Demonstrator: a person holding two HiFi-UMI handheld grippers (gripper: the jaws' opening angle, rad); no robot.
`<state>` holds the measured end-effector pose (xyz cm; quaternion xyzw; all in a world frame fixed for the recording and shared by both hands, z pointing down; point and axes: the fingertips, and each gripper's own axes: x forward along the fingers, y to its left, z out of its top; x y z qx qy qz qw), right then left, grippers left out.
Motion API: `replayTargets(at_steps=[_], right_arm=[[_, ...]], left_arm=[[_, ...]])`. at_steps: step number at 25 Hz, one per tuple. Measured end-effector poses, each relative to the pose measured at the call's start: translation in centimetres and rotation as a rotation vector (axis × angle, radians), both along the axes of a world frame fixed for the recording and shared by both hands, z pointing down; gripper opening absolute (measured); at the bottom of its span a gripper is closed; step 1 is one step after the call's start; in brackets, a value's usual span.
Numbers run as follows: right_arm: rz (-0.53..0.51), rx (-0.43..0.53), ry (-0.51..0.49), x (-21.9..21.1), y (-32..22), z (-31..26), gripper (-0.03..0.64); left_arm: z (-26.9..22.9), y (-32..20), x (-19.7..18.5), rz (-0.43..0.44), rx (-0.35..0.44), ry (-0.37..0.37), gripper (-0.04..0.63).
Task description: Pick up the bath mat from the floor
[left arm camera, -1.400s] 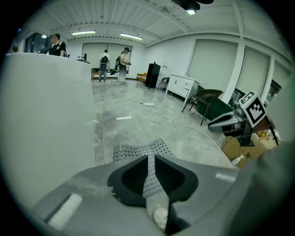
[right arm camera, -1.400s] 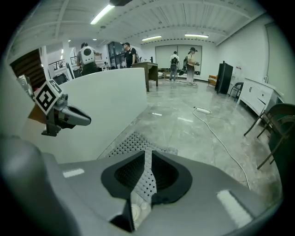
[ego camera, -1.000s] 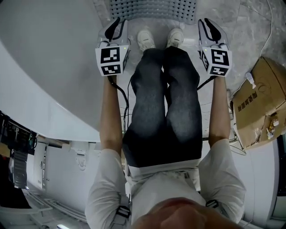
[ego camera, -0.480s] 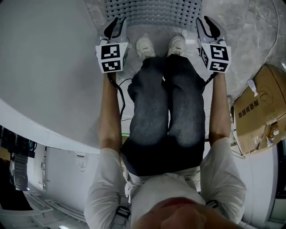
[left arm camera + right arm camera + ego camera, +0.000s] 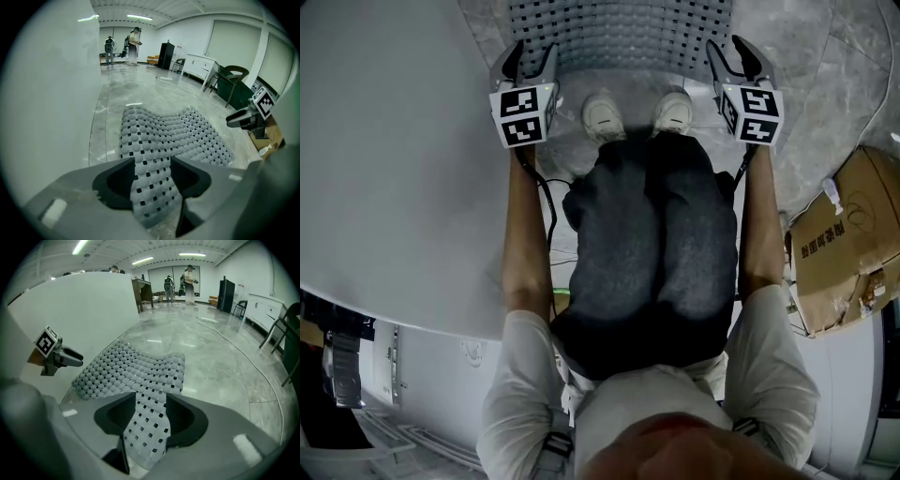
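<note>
On floor (image 5: 825, 56) | bath mat (image 5: 623, 33) lengthwise left-right | left gripper (image 5: 532, 54), right gripper (image 5: 728, 52) opening astride it

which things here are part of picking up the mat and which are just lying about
Job: grey perforated rubber bath mat; left hand-held gripper; right hand-held gripper.
Lying about: brown cardboard box; large white tub.

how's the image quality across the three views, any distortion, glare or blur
Head view: even light, fairly sharp, edges bowed slightly, bath mat cut off at the top. Left gripper view: heavy fisheye, black corners, ceiling lights glaring off the glossy floor. Right gripper view: same fisheye, pale light streaks on the floor.
</note>
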<state>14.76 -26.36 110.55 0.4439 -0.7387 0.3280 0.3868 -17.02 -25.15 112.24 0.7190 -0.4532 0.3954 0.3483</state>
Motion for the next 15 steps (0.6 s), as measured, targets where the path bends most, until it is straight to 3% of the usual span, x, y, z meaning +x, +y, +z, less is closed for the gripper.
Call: replayTargets(at_steps=[15], right_arm=[[0.048,-0.119,0.052,0.5,0.4,7.7,0.503]], left_arm=[[8.5,0.1,-1.9,-0.064,-0.102,-0.004,0.554]])
